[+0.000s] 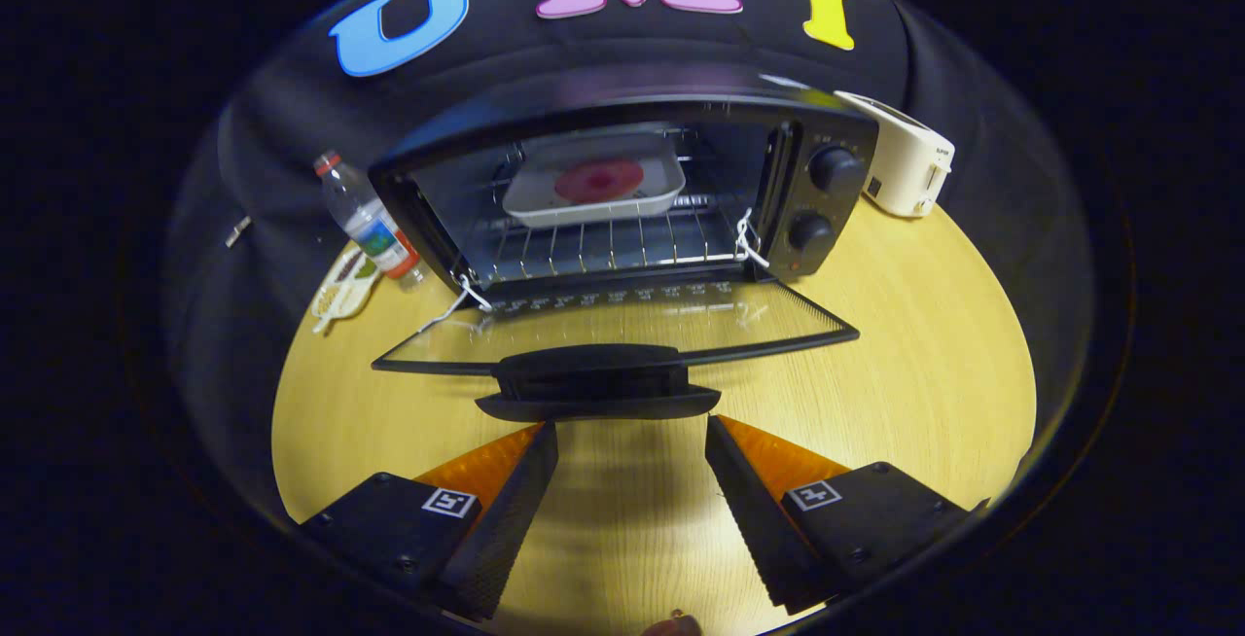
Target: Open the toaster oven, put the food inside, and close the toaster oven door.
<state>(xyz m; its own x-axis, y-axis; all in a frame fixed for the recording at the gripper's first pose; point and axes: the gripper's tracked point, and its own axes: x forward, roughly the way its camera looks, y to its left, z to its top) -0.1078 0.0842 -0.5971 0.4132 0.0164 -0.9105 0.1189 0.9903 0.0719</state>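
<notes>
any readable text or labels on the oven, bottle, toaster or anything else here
None can be read.
Oven: marks around its two knobs, too small.
Bottle: label blurred.
Toaster: small dark mark near its top, too small.
Packet beside the bottle: print blurred.
Gripper, open just short of the door handle: square coded tags, no words.

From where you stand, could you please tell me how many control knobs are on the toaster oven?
2, both on the toaster oven panel right of the open door: upper knob, lower knob directly below it. No others visible. The gripper is open, just short of the door handle.
</notes>
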